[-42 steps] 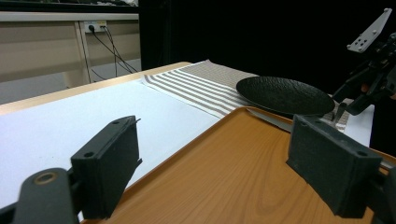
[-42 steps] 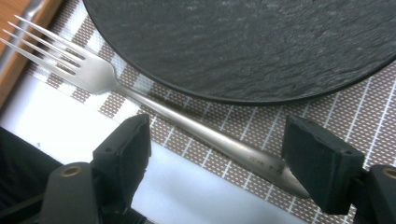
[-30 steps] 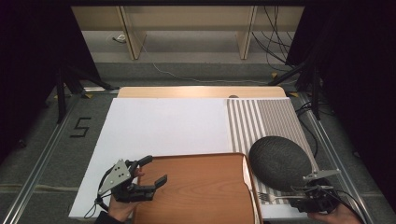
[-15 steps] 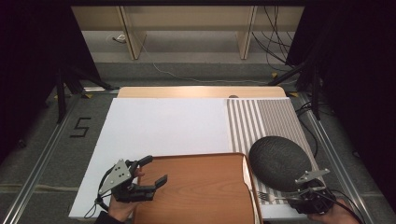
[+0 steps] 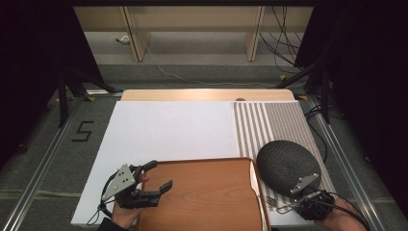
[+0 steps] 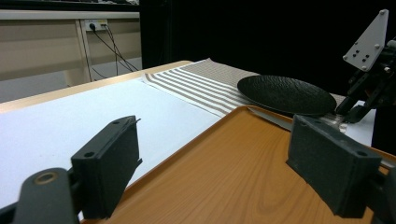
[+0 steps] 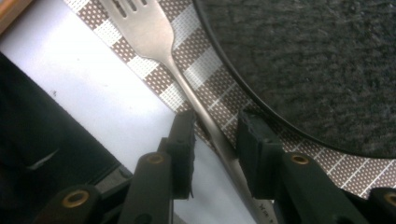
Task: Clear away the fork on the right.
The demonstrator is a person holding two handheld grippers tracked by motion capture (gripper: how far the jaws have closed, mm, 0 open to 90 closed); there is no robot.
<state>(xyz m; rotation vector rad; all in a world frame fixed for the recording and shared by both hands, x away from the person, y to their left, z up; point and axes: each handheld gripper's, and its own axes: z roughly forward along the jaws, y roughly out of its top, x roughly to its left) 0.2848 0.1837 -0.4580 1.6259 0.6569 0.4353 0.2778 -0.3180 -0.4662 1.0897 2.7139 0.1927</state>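
Right beside fork [image 7: 187, 88]: plate [image 7: 317, 70], tray [image 5: 202, 197] nr.

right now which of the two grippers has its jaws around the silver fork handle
The right gripper: its black jaws, just closing, straddle the silver metal fork handle beside the black textured plate. The left gripper hangs open over the wooden tray.

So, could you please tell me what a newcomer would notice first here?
The dark textured plate on the striped placemat at the table's right. Beside it, the right claw has been closing around a fork's handle. The left claw hangs open over the wooden tray.
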